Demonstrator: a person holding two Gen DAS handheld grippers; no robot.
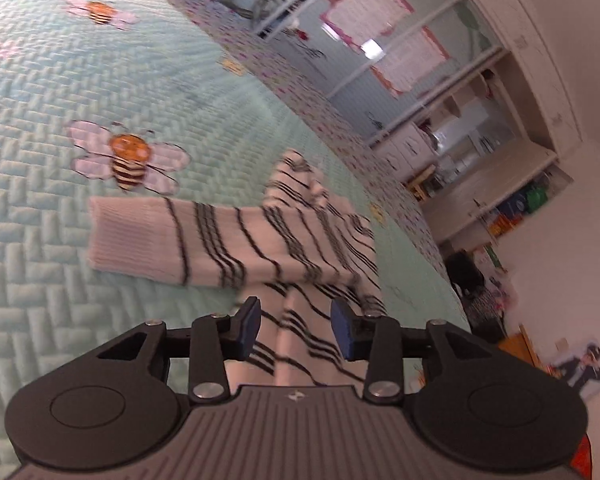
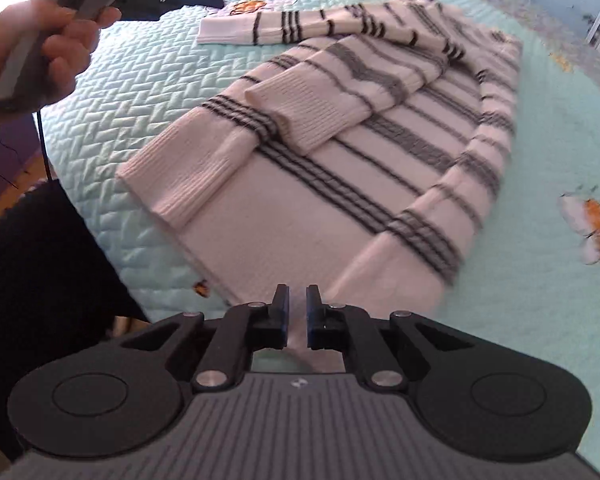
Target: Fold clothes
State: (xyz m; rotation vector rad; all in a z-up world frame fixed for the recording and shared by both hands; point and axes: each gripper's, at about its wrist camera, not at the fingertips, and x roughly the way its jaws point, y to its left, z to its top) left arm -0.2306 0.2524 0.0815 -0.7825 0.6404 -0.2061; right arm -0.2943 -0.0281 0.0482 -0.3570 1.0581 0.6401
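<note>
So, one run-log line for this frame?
task: fold clothes | striped sweater on quilt, one sleeve folded across | left gripper open | right gripper nearly shut at hem

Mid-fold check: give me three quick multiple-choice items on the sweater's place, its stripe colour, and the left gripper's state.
1. The sweater lies on:
A. a wooden floor
B. a quilted bedspread
C. a chair

2. Its stripes are:
A. red
B. green
C. dark grey to black

3. The left gripper is:
A. open
B. shut on a sleeve
C. out of view

Answers:
1 B, the mint bedspread with bee prints surrounds it.
2 C, dark bands cross the white knit.
3 A, its blue pads stand wide apart over the fabric.
</note>
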